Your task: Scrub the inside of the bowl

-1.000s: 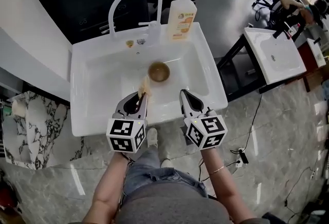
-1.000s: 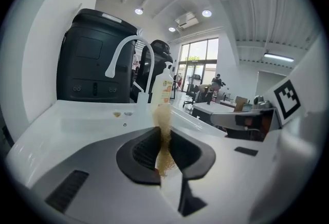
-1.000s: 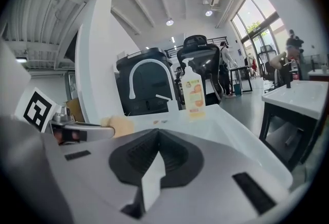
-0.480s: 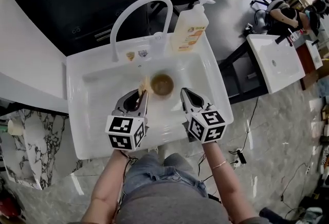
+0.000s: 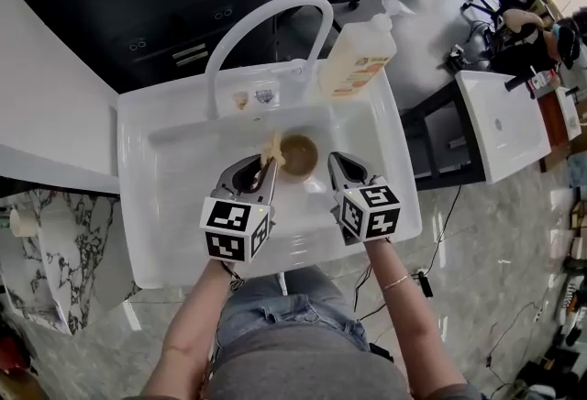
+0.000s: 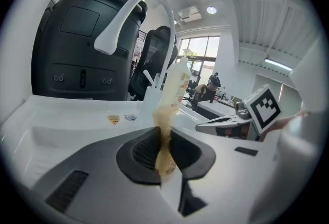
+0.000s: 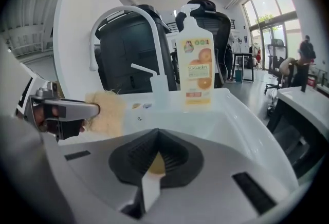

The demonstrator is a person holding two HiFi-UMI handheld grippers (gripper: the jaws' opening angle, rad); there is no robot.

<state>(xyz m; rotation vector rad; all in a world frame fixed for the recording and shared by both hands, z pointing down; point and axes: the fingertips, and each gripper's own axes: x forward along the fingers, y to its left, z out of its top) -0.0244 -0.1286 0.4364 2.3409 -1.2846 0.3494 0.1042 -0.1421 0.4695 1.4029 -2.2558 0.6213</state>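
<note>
left gripper (image 5: 261, 171) clamped on tan scrub pad (image 5: 272, 149), pad sticking forward | right gripper (image 5: 336, 161) jaws together, empty | bowl (image 5: 299, 152) upright in sink (image 5: 165, 205), just right of pad, between both tips | left nearer; likely short move right and down

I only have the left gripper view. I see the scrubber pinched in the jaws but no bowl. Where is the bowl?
Observer: The head view shows the brown bowl sitting upright on the floor of the sink, just right of the left gripper.
Operator: Is the scrubber inside it?
Observer: Not clearly. The scrubber is at the bowl's left rim, not over its middle.
Operator: What about the right gripper?
Observer: The right gripper has its jaws together. Its tip is just off the bowl's right side and seems not to touch it.
</note>
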